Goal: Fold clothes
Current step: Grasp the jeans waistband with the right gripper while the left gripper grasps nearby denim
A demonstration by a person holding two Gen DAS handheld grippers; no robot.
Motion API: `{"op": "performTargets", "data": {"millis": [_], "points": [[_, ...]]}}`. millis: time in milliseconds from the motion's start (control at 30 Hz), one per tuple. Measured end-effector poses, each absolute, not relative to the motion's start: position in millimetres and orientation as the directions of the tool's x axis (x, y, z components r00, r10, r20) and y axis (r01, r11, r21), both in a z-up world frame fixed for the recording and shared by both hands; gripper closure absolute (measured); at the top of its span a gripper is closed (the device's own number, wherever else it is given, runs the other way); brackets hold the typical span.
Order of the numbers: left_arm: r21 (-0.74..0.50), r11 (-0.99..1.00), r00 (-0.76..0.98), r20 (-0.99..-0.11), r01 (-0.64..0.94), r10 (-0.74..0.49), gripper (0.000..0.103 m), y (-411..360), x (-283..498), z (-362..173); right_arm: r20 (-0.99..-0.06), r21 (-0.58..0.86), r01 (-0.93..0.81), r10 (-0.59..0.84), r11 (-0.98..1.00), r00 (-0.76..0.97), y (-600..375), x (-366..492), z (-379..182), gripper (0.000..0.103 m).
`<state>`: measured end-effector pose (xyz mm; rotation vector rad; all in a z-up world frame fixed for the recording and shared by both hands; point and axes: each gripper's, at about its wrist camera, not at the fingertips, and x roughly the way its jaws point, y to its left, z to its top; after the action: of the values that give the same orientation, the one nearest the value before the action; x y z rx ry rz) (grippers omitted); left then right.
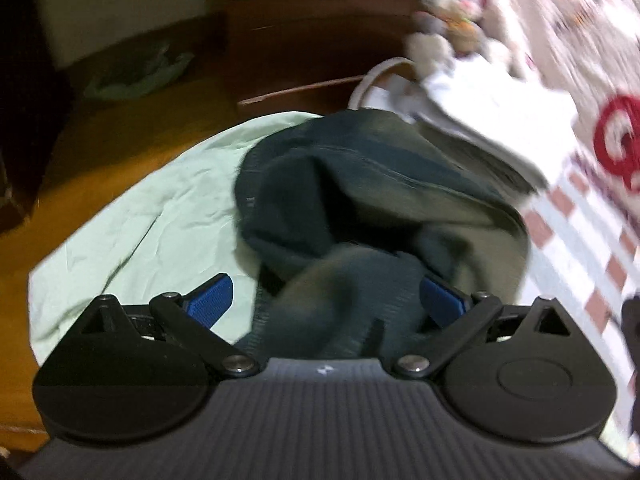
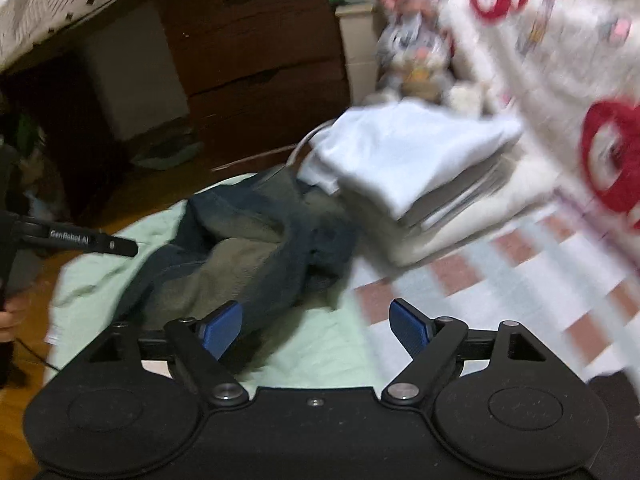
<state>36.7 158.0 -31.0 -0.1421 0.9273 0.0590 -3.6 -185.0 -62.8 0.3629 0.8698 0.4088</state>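
Note:
A crumpled dark blue and olive garment (image 1: 360, 200) lies on a pale green sheet (image 1: 132, 216). My left gripper (image 1: 326, 304) is open, with its blue pads either side of a bunched fold of the garment close to the camera. The garment also shows in the right wrist view (image 2: 248, 248), on the green sheet (image 2: 320, 352). My right gripper (image 2: 316, 328) is open and empty just in front of the garment's near end. The left gripper's handle (image 2: 80, 240) shows at the left of the right wrist view. Both views are blurred.
A stack of folded white clothes (image 2: 412, 168) sits behind the garment, also in the left wrist view (image 1: 480, 120). A checked cover (image 2: 500, 280) lies to the right. A patterned white and red cloth (image 2: 560, 60), a stuffed toy (image 2: 416, 48) and dark wooden drawers (image 2: 256, 60) stand behind.

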Motion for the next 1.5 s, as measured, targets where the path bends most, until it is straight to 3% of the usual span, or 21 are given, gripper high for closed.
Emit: {"op": "performTargets", "data": {"millis": [167, 367, 533, 700, 733, 767, 800, 833, 900, 933, 967, 1067, 1167, 1300, 1333, 1367, 1400, 1500], "points": [[-0.149, 0.976, 0.573, -0.819, -0.161, -0.03, 0.013, 207, 51, -51, -0.617, 0.675, -0.12, 0.646, 0.728, 0.449, -181, 22, -95, 0.018], [-0.264, 0.957, 0.552, -0.819, -0.123, -0.155, 0.028, 213, 46, -67, -0.676, 0.579, -0.219, 0.612, 0.786, 0.41, -141, 42, -118, 0.018], [-0.289, 0.953, 0.577, -0.795, -0.088, -0.188, 0.03, 210, 47, -70, -0.607, 0.701, -0.125, 0.679, 0.702, 0.413, -147, 66, -143, 0.018], [-0.298, 0.953, 0.552, -0.804, -0.055, -0.219, 0.028, 200, 58, -83, -0.614, 0.557, -0.2, 0.562, 0.806, 0.554, -141, 87, -141, 0.018], [-0.294, 0.954, 0.547, -0.808, -0.055, -0.218, 0.028, 198, 60, -86, -0.611, 0.523, -0.212, 0.537, 0.825, 0.582, -139, 91, -141, 0.027], [-0.292, 0.955, 0.545, -0.81, -0.053, -0.217, 0.027, 197, 61, -87, -0.605, 0.488, -0.223, 0.511, 0.844, 0.61, -138, 95, -140, 0.044], [-0.292, 0.955, 0.544, -0.81, -0.052, -0.218, 0.027, 196, 61, -88, -0.598, 0.453, -0.232, 0.486, 0.861, 0.637, -136, 99, -140, 0.052], [-0.291, 0.955, 0.543, -0.811, -0.051, -0.218, 0.027, 195, 62, -89, -0.599, 0.401, -0.249, 0.458, 0.882, 0.657, -133, 99, -135, 0.057], [-0.306, 0.95, 0.533, -0.815, -0.058, -0.229, 0.027, 196, 64, -94, -0.599, 0.287, -0.281, 0.4, 0.916, 0.694, -128, 96, -123, 0.058], [-0.314, 0.947, 0.527, -0.816, -0.063, -0.236, 0.026, 197, 66, -96, -0.605, 0.255, -0.28, 0.379, 0.925, 0.7, -126, 97, -121, 0.055], [-0.323, 0.944, 0.522, -0.818, -0.068, -0.242, 0.026, 198, 67, -99, -0.615, 0.244, -0.267, 0.362, 0.932, 0.7, -127, 100, -124, 0.039], [-0.348, 0.934, 0.505, -0.822, -0.082, -0.262, 0.022, 201, 71, -107, -0.641, 0.264, -0.214, 0.337, 0.94, 0.689, -135, 112, -138, 0.01], [-0.373, 0.923, 0.488, -0.826, -0.097, -0.282, 0.019, 204, 75, -114, -0.646, 0.41, -0.179, 0.424, 0.894, 0.635, -154, 136, -161, 0.002], [-0.457, 0.876, 0.452, -0.82, -0.151, -0.35, 0.02, 205, 82, -135, -0.565, 0.613, -0.161, 0.572, 0.774, 0.595, -165, 162, -191, 0.002], [-0.485, 0.859, 0.443, -0.815, -0.166, -0.374, 0.022, 206, 85, -140, -0.546, 0.619, -0.181, 0.584, 0.765, 0.601, -161, 161, -187, 0.021], [-0.511, 0.84, 0.434, -0.808, -0.181, -0.399, 0.03, 207, 87, -144, -0.526, 0.624, -0.2, 0.595, 0.756, 0.608, -156, 159, -183, 0.061], [-0.537, 0.82, 0.425, -0.801, -0.197, -0.422, 0.045, 208, 89, -149, -0.506, 0.628, -0.22, 0.607, 0.746, 0.613, -151, 158, -180, 0.07], [-0.599, 0.769, 0.413, -0.772, -0.223, -0.483, 0.053, 209, 94, -157, -0.452, 0.591, -0.3, 0.615, 0.749, 0.646, -137, 150, -152, 0.077]]}}
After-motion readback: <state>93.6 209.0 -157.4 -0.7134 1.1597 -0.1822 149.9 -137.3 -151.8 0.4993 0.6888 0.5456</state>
